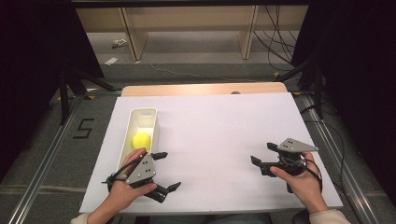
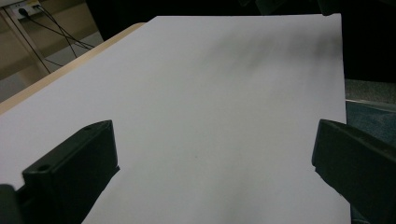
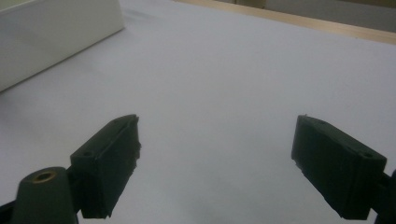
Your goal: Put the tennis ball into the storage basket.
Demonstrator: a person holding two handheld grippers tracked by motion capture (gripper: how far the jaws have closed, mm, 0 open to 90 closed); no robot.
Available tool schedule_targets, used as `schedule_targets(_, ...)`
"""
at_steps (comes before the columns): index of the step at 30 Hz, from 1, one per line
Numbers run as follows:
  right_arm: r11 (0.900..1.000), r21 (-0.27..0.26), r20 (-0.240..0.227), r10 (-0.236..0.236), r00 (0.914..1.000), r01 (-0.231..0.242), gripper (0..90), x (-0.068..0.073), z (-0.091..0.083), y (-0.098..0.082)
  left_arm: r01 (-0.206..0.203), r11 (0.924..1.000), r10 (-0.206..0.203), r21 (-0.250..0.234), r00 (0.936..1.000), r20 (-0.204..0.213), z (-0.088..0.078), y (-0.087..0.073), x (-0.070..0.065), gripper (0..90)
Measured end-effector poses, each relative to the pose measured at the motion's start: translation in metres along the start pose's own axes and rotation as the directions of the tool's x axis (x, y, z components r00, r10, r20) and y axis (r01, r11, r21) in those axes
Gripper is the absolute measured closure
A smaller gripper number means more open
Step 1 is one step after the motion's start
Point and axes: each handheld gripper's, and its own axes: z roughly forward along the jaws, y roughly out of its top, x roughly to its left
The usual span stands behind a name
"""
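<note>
Surface [image 1: 224,88]: light wood, topped by a white sheet [image 1: 224,135]. Floor [image 1: 196,72] grey-green carpet, with a black "5" marking [image 1: 83,128] left of the surface. Metal rails [image 1: 42,175] run along both sides. Black curtains [image 1: 28,56] flank left and right. Behind, a pale wooden shelf unit [image 1: 187,21]. Black cables [image 1: 275,35] trail across the floor at right rear. Lighting even, from overhead.

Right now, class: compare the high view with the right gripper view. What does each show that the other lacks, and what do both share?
The high view alone shows the yellow ball lying inside the white bin, the left gripper beside that bin with its jaws apart, and the floor beyond the table.

The right gripper view alone shows the inner faces of the right gripper up close, spread wide with nothing between.

Both show the white sheet and the bin's outer wall.
</note>
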Motion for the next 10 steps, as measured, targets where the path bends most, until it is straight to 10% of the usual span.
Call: schedule_targets(10, 1.0, -0.004, 0.0, -0.001, 1.0, 0.001, 15.9, 0.0003, 0.0015, 0.0004, 0.0, 1.0, 0.0, -0.002, 1.0, -0.003, -0.0004, 0.0003, 0.0002, 0.0)
